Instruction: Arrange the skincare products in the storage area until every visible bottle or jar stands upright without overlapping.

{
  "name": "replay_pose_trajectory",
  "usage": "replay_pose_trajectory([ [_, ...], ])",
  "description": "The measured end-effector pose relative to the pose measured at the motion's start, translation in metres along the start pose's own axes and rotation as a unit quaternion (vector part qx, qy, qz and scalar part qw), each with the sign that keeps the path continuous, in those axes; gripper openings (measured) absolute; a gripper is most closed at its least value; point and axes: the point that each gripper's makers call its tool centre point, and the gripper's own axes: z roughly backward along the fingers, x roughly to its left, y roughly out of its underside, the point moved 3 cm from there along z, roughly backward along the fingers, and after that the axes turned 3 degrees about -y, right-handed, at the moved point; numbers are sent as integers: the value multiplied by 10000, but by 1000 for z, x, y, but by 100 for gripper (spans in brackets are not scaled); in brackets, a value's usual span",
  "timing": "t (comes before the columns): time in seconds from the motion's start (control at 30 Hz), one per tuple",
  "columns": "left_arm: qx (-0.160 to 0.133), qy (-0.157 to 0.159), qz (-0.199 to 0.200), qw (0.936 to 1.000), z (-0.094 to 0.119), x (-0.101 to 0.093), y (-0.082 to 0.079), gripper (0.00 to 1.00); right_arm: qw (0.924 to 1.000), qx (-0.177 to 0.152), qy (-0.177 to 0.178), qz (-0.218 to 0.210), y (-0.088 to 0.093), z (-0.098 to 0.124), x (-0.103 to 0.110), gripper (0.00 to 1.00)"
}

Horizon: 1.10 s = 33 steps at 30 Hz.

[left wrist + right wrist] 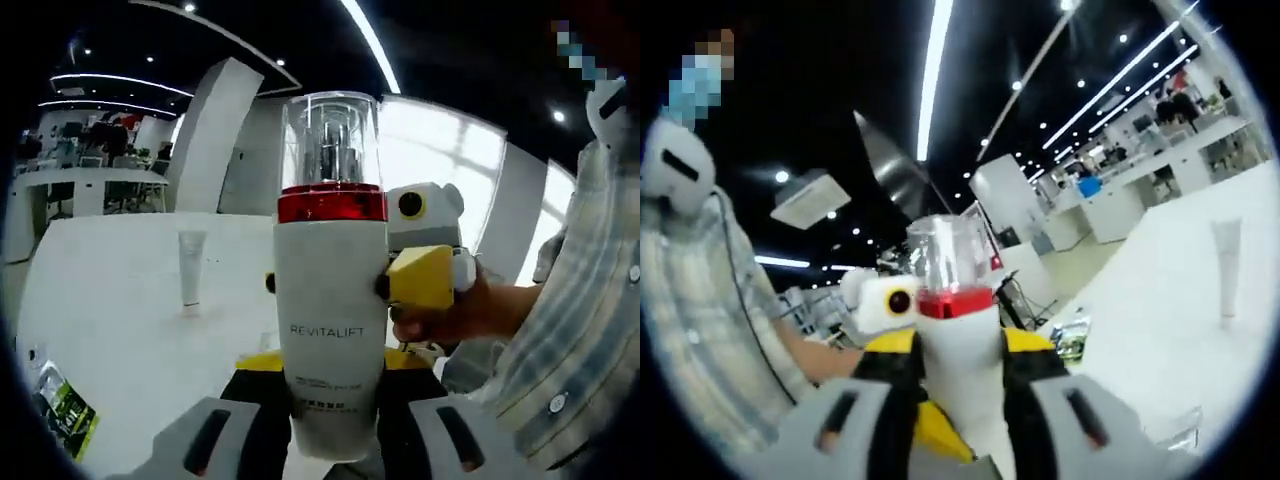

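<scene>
Left gripper (pixel 335 440) clamps the upright Revitalift bottle (pixel 331 320) — right gripper (pixel 425 275) grips it too.

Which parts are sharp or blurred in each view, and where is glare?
Left gripper view: the bottle is sharp, its "REVITALIFT" print readable; bright windows wash out behind it. Right gripper view: the bottle looks soft, ceiling light strips flare, and the white table is overexposed around the tube.

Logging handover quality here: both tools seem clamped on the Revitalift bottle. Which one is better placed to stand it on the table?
Probably the left tool: it grips the bottle low on its body, upright, over open white table. The right tool also holds it, and its view looks tilted.
</scene>
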Motion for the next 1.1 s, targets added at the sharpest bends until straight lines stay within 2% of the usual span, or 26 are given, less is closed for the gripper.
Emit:
replay_pose_trajectory([
  [0.07, 202, -283, 8, 9994, -1, 4, 3, 31, 9994, -64, 282, -175, 0, -2, -5, 31],
  [0.13, 375, -633, -272, 9969, -2, 11, 5, 31, 9981, -179, 502, -298, -1, -4, -9, 32],
  [0.17, 450, -709, -311, 9960, -2, 12, 7, 31, 9974, -209, 581, -370, -1, -5, -10, 32],
  [0.27, 715, -1157, -643, 9886, -2, 19, 11, 31, 9923, -351, 971, -691, -1, -9, -16, 33],
  [0.3, 752, -1218, -794, 9865, -2, 20, 12, 31, 9918, -340, 1076, -606, 0, -9, -17, 32],
  [0.33, 766, -1319, -747, 9855, -1, 20, 12, 31, 9896, -405, 1281, -512, 0, -9, -18, 32],
  [0.37, 755, -1364, -796, 9846, -1, 20, 12, 31, 9888, -418, 1338, -517, 1, -11, -17, 31],
  [0.4, 768, -1437, -876, 9827, 0, 20, 13, 31, 9886, -440, 1367, -451, 1, -11, -16, 31],
  [0.47, 805, -1408, -857, 9830, 0, 20, 15, 31, 9893, -368, 1386, -260, 5, -11, -14, 30],
  [0.53, 805, -1387, -905, 9829, 1, 20, 18, 31, 9899, -290, 1362, -261, 5, -10, -14, 29],
  [0.63, 684, -1217, -940, 9857, 1, 17, 15, 31, 9909, -342, 1279, -259, 3, -5, -14, 29],
  [0.7, 600, -978, -934, 9890, 1, 15, 12, 32, 9926, -282, 1148, -286, 1, -3, -14, 28],
  [0.73, 506, -715, -828, 9927, 0, 11, 10, 32, 9929, -282, 1122, -275, -1, -2, -14, 28],
  [0.77, 487, -605, -694, 9946, 0, 9, 9, 32, 9941, -220, 1036, -240, -3, -2, -14, 28],
  [0.83, 430, -367, -621, 9965, -1, 5, 7, 33, 9957, -137, 902, -145, -5, -1, -12, 28],
  [0.9, 283, 54, -363, 9989, 0, -2, 2, 33, 9979, 87, 641, 92, -7, 1, -7, 28],
  [1.1, -58, 1000, -372, 9943, 11, -22, -8, 37, 10000, -40, -55, -28, -19, 15, 7, 28],
])
